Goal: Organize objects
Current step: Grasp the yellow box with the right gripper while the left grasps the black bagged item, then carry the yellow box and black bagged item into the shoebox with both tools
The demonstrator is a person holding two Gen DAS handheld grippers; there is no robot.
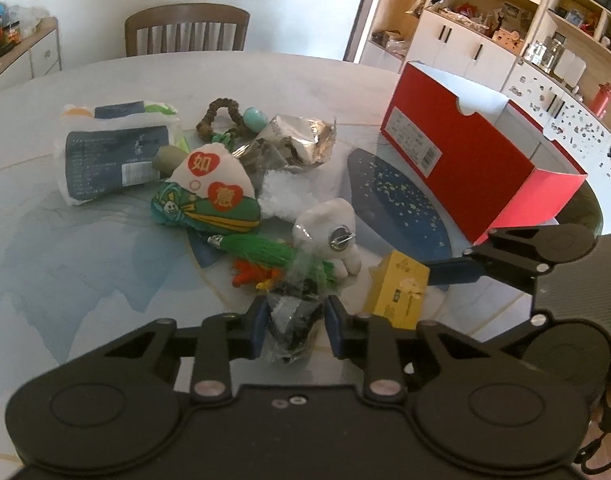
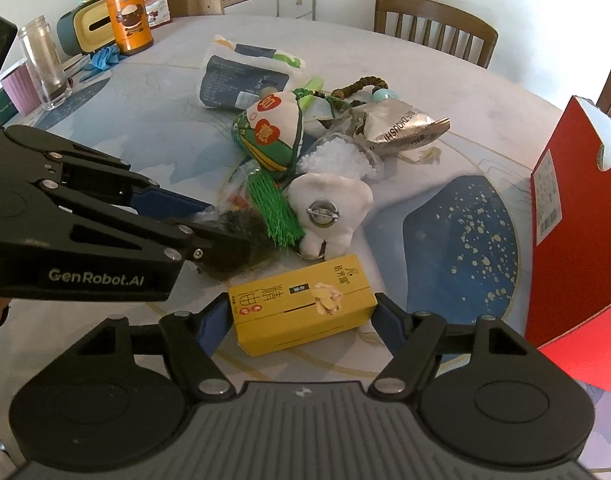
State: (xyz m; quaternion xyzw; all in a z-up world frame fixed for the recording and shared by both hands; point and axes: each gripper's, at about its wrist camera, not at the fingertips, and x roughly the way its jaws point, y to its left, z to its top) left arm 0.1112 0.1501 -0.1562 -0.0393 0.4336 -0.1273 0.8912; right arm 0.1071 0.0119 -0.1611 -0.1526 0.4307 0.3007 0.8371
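Yellow box (image 2: 303,309) on the surface, between right gripper (image 2: 303,316) fingers — grasped at both ends. Clear plastic bag with dark contents (image 1: 293,320) sits between left gripper (image 1: 293,326) pads, clenched on it. Red box (image 1: 477,160) well right — clutter pile behind.

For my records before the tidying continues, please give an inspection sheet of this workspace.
Surface: round patterned table, crowded in the middle.
Job's things: yellow box, clear bag, white plush toy, green pouch, silver wrapper, white packet; red box open.
Clutter: orange bottle, clear jar.
Grippers: left hand-held gripper around the clear bag; right hand-held gripper around the yellow box.
Cables: nothing seen.
Surroundings: chair, shelves.
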